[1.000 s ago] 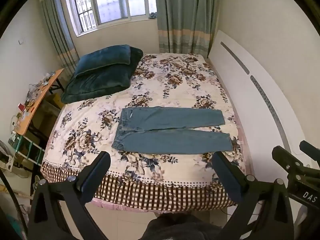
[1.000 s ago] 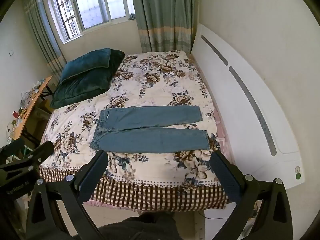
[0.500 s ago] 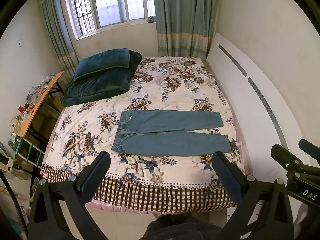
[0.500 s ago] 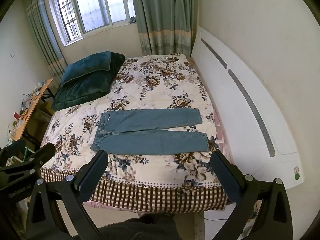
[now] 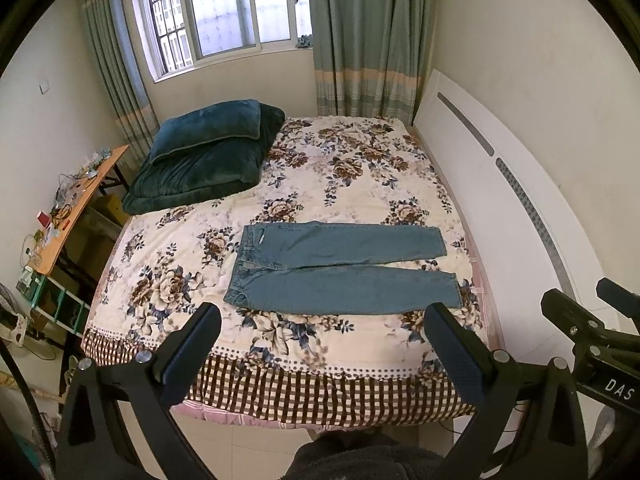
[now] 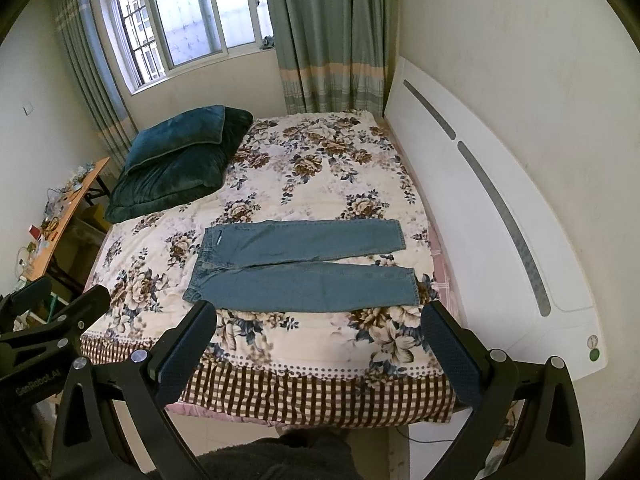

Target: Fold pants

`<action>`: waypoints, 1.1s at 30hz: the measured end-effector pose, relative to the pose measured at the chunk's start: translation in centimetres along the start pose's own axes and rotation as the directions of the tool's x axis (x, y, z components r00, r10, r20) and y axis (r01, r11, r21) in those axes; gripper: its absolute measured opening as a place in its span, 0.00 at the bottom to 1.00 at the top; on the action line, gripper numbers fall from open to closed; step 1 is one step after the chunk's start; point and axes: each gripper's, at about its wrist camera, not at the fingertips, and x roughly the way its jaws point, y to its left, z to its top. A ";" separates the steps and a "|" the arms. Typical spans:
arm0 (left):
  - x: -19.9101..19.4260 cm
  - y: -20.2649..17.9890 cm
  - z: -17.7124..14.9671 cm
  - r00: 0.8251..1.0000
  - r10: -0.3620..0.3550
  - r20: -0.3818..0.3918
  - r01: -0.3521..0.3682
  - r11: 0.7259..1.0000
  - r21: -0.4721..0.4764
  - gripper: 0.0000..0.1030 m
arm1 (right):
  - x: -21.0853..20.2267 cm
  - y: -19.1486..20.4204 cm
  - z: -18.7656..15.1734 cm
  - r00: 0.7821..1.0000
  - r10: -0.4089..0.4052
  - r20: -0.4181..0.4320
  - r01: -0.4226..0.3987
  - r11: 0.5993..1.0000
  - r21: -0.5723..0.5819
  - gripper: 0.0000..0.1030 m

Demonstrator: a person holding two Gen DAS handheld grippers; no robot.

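- Hovering wide open and empty, your left claw and right claw sit low in frame.
- Reach the jeans at mid-frame; pinch hem and waistband squarely.

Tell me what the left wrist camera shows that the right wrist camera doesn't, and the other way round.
Only the left wrist view shows the right gripper, from the side at its right edge, and the green shelf unit under the desk. Only the right wrist view shows the left gripper at its left edge and the green sticker on the headboard's corner. Both show the jeans lying flat and unfolded on the floral bed, the dark pillows and the window.
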 end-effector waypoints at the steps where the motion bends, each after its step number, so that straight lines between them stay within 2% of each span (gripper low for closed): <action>1: 0.0 0.1 -0.1 1.000 -0.001 0.002 0.001 1.000 0.000 1.00 | -0.1 0.0 0.0 1.000 0.001 -0.001 -0.001 1.000 0.000 1.00; 33: -0.5 -0.1 0.3 1.000 -0.003 -0.001 0.003 1.000 0.003 1.00 | 0.2 -0.1 -1.4 1.000 -0.002 -0.009 0.002 1.000 -0.009 1.00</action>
